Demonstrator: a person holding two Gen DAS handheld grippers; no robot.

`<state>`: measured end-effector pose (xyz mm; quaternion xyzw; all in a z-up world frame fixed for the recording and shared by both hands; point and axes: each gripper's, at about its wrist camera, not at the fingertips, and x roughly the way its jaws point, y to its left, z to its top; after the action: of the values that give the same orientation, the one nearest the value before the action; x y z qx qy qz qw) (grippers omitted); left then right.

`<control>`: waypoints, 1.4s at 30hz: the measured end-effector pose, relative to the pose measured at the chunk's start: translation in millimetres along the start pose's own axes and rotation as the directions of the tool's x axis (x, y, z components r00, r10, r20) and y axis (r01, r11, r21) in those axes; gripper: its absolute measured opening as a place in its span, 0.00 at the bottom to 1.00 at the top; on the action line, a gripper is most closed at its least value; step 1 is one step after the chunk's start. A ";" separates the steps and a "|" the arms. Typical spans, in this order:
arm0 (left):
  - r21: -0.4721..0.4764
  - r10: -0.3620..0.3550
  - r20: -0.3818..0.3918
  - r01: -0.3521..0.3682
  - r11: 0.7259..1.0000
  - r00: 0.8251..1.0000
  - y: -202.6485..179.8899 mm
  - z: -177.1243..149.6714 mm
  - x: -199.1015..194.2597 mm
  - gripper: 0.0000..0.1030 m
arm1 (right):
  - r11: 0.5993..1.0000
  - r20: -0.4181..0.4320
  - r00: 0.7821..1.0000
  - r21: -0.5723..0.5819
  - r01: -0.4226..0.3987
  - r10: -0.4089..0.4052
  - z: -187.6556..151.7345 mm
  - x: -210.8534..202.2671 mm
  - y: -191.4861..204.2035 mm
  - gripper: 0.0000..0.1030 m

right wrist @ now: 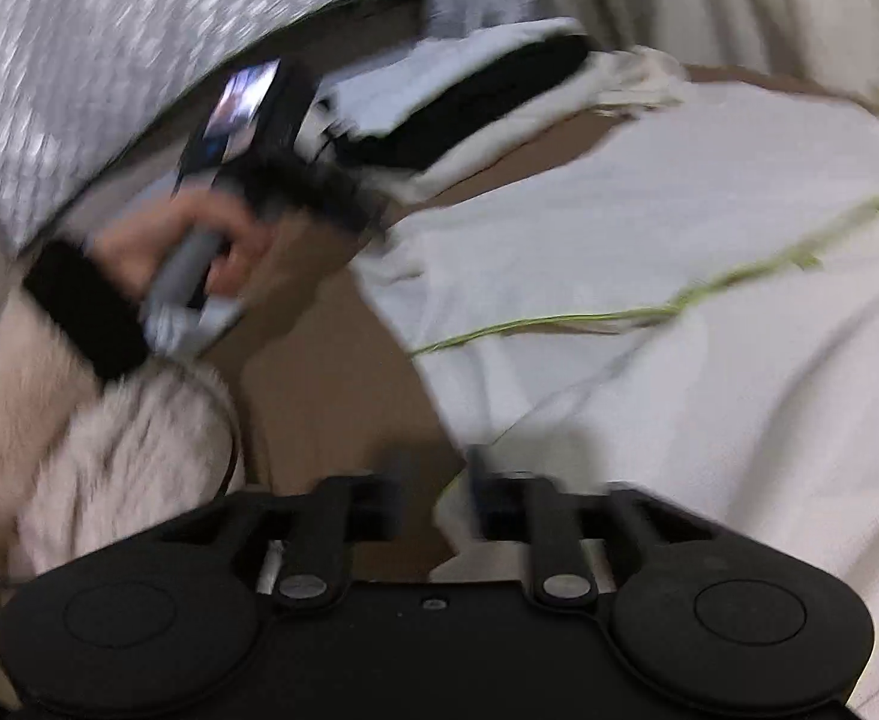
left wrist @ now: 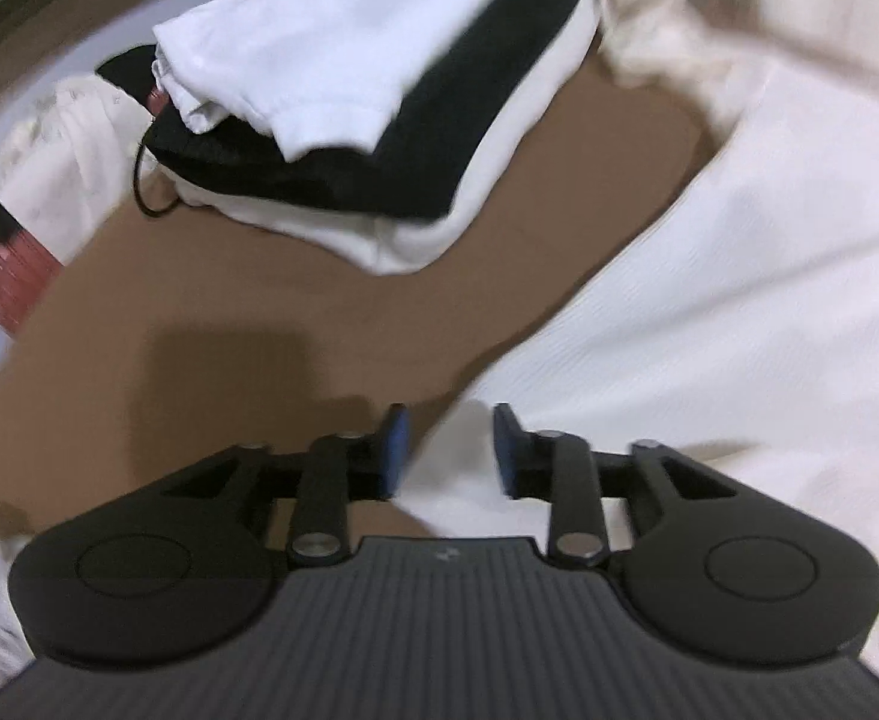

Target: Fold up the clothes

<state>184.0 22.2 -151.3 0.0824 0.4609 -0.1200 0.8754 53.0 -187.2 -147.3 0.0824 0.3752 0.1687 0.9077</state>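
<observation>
A large white garment (left wrist: 709,300) lies spread on the brown tabletop (left wrist: 259,330). My left gripper (left wrist: 451,450) is open, and a corner of the garment lies loosely between its blue pads (left wrist: 394,450). In the right wrist view the same garment (right wrist: 649,270) has a thin green line (right wrist: 619,312) running across it. My right gripper (right wrist: 439,492) is open over the garment's near edge, blurred. A hand (right wrist: 199,240) with a fluffy cream sleeve and black cuff holds the left gripper's handle at the left.
A stack of folded black and white clothes (left wrist: 379,120) sits at the back of the table, also visible as a stack (right wrist: 469,90) in the right wrist view. A red object (left wrist: 7,276) under white fuzzy fabric lies at the left edge. A silver patterned surface (right wrist: 79,60) borders the table.
</observation>
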 end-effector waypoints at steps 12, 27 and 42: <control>0.034 -0.071 -0.023 0.071 0.997 0.997 -36.2 -23.0 -13.2 0.51 | 0.853 -0.066 0.976 -0.500 0.149 -0.209 -0.8 54.3 28.2 0.10; -0.115 0.005 -0.193 -0.028 0.993 0.981 -1.8 -26.2 29.2 0.81 | 0.959 0.026 0.970 0.162 0.233 -0.240 29.8 39.5 -49.0 0.38; -0.185 -0.086 -0.147 0.058 0.981 0.985 5.7 -17.4 39.3 0.37 | 0.889 -0.050 0.959 -0.392 0.238 -0.279 13.8 59.4 50.8 0.26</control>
<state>193.4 26.8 -193.4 -0.0047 0.5388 -0.1027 0.8362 89.7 -118.5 -162.3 -0.1557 0.3899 0.1200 0.8996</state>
